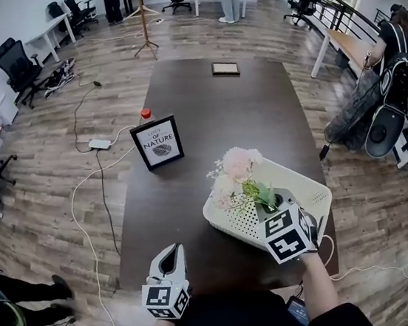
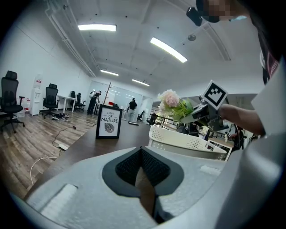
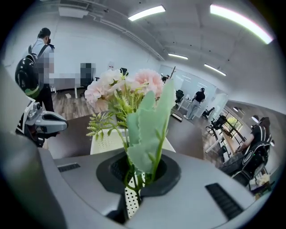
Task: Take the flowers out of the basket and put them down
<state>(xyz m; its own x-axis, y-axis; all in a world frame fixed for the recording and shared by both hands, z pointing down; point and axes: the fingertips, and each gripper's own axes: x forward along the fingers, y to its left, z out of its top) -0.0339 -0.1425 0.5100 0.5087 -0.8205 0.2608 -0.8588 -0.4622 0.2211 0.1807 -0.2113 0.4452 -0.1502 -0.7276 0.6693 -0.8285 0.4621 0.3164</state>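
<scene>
As the right gripper (image 3: pixel 138 175) clamps the flowers (image 1: pixel 235 164) (pink), the basket (image 1: pixel 308 188) lies below.

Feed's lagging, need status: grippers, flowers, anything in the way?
Right gripper shut on flowers by stems. Left gripper shut, empty. Flowers held above basket. Framed sign stands apart, left.

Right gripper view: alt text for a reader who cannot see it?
The right gripper is shut on the green stems of pink flowers, with a white perforated basket showing below them on a dark table. An open office lies behind.
</scene>
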